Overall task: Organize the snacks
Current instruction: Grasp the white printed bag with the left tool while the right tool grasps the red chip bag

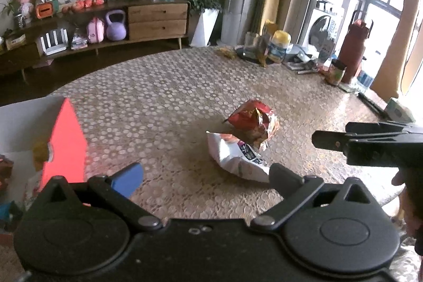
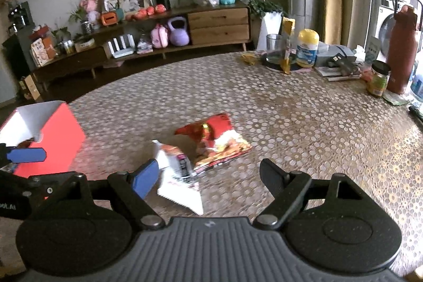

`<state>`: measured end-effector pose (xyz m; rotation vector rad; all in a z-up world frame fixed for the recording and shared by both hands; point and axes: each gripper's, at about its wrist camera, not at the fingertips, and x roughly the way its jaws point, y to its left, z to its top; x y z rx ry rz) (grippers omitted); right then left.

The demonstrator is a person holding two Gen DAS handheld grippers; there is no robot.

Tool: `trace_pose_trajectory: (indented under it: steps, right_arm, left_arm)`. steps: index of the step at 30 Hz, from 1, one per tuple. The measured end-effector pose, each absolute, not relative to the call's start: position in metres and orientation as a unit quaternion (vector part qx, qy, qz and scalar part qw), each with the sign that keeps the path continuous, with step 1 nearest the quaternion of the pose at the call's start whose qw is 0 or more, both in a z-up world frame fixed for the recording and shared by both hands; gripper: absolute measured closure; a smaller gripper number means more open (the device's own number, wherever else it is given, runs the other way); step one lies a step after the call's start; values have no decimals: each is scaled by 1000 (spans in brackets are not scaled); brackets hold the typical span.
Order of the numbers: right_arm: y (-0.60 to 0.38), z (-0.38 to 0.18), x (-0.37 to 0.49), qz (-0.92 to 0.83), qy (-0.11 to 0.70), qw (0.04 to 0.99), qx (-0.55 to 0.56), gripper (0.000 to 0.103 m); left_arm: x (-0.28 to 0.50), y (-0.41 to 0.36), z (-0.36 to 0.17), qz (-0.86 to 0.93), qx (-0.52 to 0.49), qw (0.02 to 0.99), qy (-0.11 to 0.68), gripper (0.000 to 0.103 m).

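Observation:
Two snack bags lie together on the patterned table (image 1: 164, 102): a crumpled red bag (image 1: 251, 120) (image 2: 216, 142) resting partly on a white bag (image 1: 238, 163) (image 2: 177, 176). An open red box (image 1: 66, 144) (image 2: 50, 144) with white inner walls stands at the left with some snacks inside. My left gripper (image 1: 206, 176) is open above the table, the white bag just ahead of its black finger. My right gripper (image 2: 208, 180) is open too; the white bag's corner lies low between its fingers, by the blue pad, untouched. In the left wrist view the right gripper (image 1: 335, 134) comes in from the right.
The table's far right side is crowded: a glass (image 2: 273, 44), a yellow-lidded canister (image 2: 306, 49), a small jar (image 2: 379, 81), a tall brown flask (image 2: 401, 49) and papers. A wooden sideboard (image 2: 216, 23) stands beyond the table. The left gripper's blue finger (image 2: 26, 155) shows beside the box.

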<state>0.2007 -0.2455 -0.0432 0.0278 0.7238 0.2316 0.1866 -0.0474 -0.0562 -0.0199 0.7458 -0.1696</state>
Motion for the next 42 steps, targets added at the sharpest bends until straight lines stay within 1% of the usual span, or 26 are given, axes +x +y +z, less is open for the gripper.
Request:
trace_pose_trajectory:
  steps: [5,11,19,25,27,32,34,35,42]
  right_arm:
    - [-257,-67,235,103,372,922,23,19]
    - [-256,-83,269,111,380,918,27,19]
    - [-247,-99,304,148,393,907,27,19]
    - [-235,-111,325,158,401,902,8,19]
    - [-229,-117,330,158,406,900,4,19]
    - [-222,-122,334,162,403,901,5,19]
    - [-219,-123,335,162,402,901,0,18]
    - [-218,-123,335,163,401,902,-2,18]
    - [-217,-124,330,165,388,907,-15,20]
  left_arm:
    - [216,-63,-73,-88,-21,916,391,3]
    - [245,-82,-93,-101,-32,901,421,3]
    - [267,-110,-119,-110,-9,890,443,3]
    - [278,-116,-135,-106,-14,884,454,3]
    - [281,-118,-140,-105,-11,883,458,5]
    - [285,-118,-148,-102,-14,879,466,17]
    - [286,-118,-151,-105,-16,878,467,19]
    - [287,-118,-151,-108,-18,878,466,23]
    - [283,-119,-152,-113,-16,881,459,30]
